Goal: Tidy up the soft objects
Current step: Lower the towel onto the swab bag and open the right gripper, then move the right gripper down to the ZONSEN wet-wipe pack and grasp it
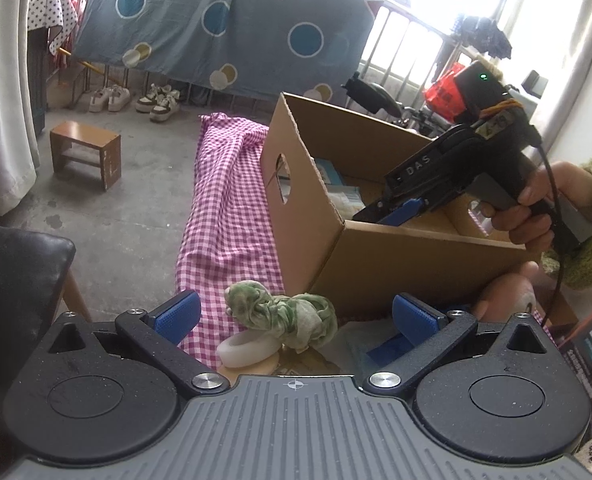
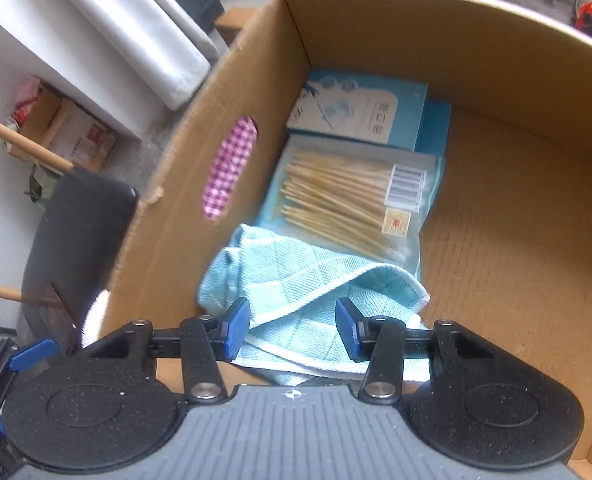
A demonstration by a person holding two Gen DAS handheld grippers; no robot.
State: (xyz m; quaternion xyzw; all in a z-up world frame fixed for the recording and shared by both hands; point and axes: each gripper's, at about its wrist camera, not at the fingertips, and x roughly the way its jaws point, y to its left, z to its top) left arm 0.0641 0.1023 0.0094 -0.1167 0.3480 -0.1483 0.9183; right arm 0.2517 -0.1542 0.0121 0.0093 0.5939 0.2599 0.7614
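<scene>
Two tongs, one cardboard box, several soft items. Left tongs (image 1: 294,314): spread wide, holding nothing, low over the surface (image 1: 232,216) draped in pink-and-white checked cloth. Between the blue pads (image 1: 176,316): knotted green-and-white cloth (image 1: 284,314), lying on the checked cloth just in front of the cardboard box (image 1: 395,256), with a white ring (image 1: 248,350) touching its near side. Right of the knotted cloth: a pale plush item (image 1: 507,296), partly hidden by the box corner.

Right tongs (image 2: 294,330): seen from the left wrist reaching down into the open box, gripped by a hand (image 1: 535,208) in a green knitted sleeve. Seen from the right wrist: jaws moderately apart, straddling a folded light-blue towel (image 2: 296,280) without closing on it; contact with the pads uncertain. Towel resting on the box floor against the left wall, below the oval hand-hole (image 2: 230,168) showing checked cloth beyond. Farther in along the same wall: clear packet of cotton swabs (image 2: 351,200), its near end under the towel's edge, and beyond it a blue-and-white carton (image 2: 355,114).
</scene>
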